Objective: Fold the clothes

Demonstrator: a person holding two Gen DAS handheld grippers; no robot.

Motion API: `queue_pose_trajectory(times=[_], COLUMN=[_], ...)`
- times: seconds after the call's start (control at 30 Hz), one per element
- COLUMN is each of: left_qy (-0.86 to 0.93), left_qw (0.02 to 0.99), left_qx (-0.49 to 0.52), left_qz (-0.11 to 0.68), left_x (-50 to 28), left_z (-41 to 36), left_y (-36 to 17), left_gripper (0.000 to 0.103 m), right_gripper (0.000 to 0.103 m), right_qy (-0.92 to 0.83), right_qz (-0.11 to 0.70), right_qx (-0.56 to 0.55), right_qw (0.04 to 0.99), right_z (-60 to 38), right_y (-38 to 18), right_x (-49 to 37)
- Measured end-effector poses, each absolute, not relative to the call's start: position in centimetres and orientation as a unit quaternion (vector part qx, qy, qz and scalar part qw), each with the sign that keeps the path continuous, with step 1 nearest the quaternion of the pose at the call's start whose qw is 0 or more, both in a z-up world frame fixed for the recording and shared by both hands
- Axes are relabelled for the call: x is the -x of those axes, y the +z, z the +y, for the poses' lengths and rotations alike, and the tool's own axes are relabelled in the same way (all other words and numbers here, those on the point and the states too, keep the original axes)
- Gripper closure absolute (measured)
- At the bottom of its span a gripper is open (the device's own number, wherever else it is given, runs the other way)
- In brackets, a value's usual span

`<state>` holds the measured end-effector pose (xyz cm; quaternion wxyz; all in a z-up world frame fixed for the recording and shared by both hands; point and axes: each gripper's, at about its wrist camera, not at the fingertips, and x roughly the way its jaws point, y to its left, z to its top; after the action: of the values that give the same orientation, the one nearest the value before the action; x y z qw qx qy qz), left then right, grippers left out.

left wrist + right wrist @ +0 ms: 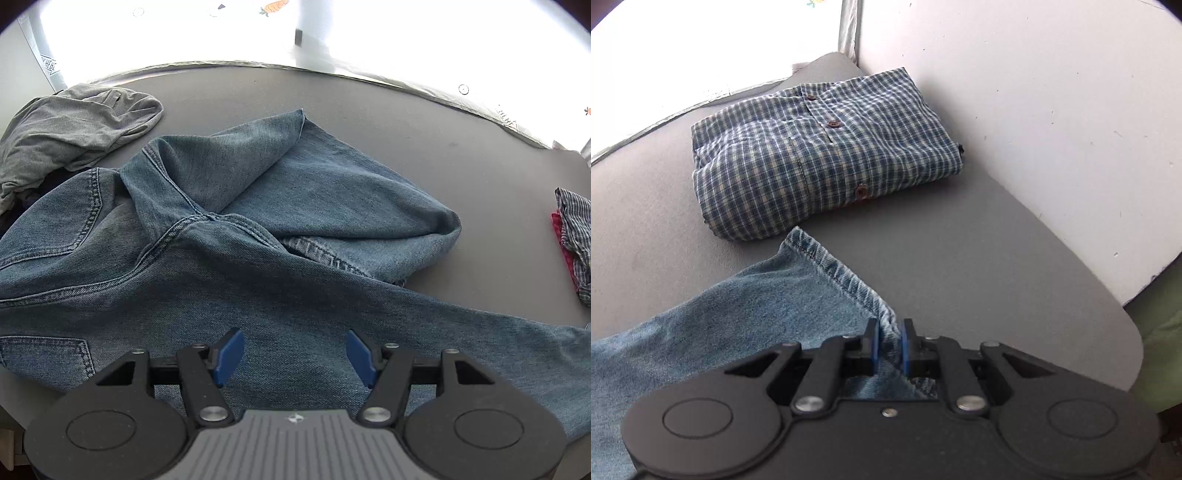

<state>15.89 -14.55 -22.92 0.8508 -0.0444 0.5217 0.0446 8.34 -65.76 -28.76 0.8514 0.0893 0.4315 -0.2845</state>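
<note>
Blue jeans [229, 236] lie rumpled across the grey table [406, 122], one leg bunched toward the back and the other running off to the right. My left gripper [295, 356] hovers over the near leg, open, with nothing between its blue pads. In the right wrist view the hem end of a jeans leg [798, 291] lies on the table, and my right gripper [889, 345] is shut on the hem's near corner, the denim pinched between the blue pads.
A folded blue plaid shirt [827, 155] lies beyond the hem, close to a white wall [1052, 129]; its edge [576, 236] shows over something red at the right. A grey garment [74, 125] is heaped at the back left. The table's rounded edge [1123, 332] is at the right.
</note>
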Motion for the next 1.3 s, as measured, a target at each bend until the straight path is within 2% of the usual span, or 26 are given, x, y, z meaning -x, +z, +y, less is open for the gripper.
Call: queue_pose_trajectory(times=[0.1, 0.2, 0.3, 0.33, 0.57, 0.7, 0.8, 0.9, 1.0, 1.1, 1.13, 1.17, 1.2, 1.23, 1.27, 1.3], left_qy=[0.052, 0.067, 0.083, 0.09, 0.154, 0.197, 0.212, 0.207, 0.161, 0.103, 0.094, 0.088, 0.084, 0.087, 0.091, 0.1], left_qw=[0.851, 0.849, 0.852, 0.849, 0.839, 0.83, 0.824, 0.819, 0.806, 0.806, 0.807, 0.808, 0.81, 0.811, 0.813, 0.813], left_qx=[0.042, 0.041, 0.052, 0.062, 0.112, 0.15, 0.19, 0.235, 0.3, 0.319, 0.32, 0.322, 0.322, 0.321, 0.319, 0.317], left_qz=[0.521, 0.522, 0.515, 0.516, 0.51, 0.5, 0.49, 0.481, 0.483, 0.487, 0.486, 0.485, 0.483, 0.481, 0.479, 0.478], left_x=[-15.2, -14.2, -13.2, -12.8, -10.5, -8.0, -6.2, -5.0, -4.8, -5.7, -6.0, -6.4, -6.8, -7.3, -7.8, -8.3], left_z=[-14.3, -13.0, -11.0, -9.8, -1.9, 3.9, 8.2, 11.9, 14.9, 16.3, 16.6, 16.7, 16.9, 17.0, 17.1, 17.3], left_y=[-23.1, -23.3, -23.1, -23.1, -23.6, -24.3, -25.0, -25.8, -27.2, -28.0, -28.0, -28.0, -28.0, -28.0, -28.0, -27.9], left_gripper=[0.04, 0.04, 0.04, 0.04, 0.04, 0.034, 0.033, 0.028, 0.027, 0.029, 0.029, 0.029, 0.033, 0.038, 0.046, 0.059], right_gripper=[0.09, 0.083, 0.055, 0.054, 0.053, 0.053, 0.053, 0.048, 0.046, 0.046, 0.04, 0.038, 0.04, 0.047, 0.05, 0.062], right_qy=[-0.291, -0.294, -0.315, -0.323, -0.325, -0.304, -0.287, -0.269, -0.253, -0.235, -0.237, -0.245, -0.246, -0.245, -0.245, -0.244], right_qz=[0.452, 0.475, 0.443, 0.429, 0.388, 0.405, 0.416, 0.417, 0.413, 0.396, 0.384, 0.374, 0.369, 0.366, 0.363, 0.361], right_qx=[-0.088, -0.03, -0.021, -0.038, -0.177, -0.2, -0.207, -0.25, -0.325, -0.42, -0.439, -0.441, -0.44, -0.438, -0.435, -0.431], right_qw=[0.839, 0.829, 0.839, 0.843, 0.844, 0.839, 0.837, 0.831, 0.812, 0.782, 0.777, 0.779, 0.781, 0.784, 0.787, 0.791], right_z=[-66.7, -65.4, -63.7, -63.3, -58.9, -54.0, -50.4, -47.1, -45.3, -44.6, -44.3, -44.0, -43.8, -43.6, -43.4, -43.2], right_y=[-29.9, -31.5, -30.1, -29.4, -26.9, -27.6, -28.3, -28.9, -30.3, -32.1, -32.5, -32.4, -32.3, -32.1, -31.9, -31.7], right_x=[-9.5, -10.3, -9.3, -8.6, -3.6, -2.5, -1.9, -0.9, -0.2, -0.2, -0.4, -0.7, -1.2, -1.7, -2.3, -2.8])
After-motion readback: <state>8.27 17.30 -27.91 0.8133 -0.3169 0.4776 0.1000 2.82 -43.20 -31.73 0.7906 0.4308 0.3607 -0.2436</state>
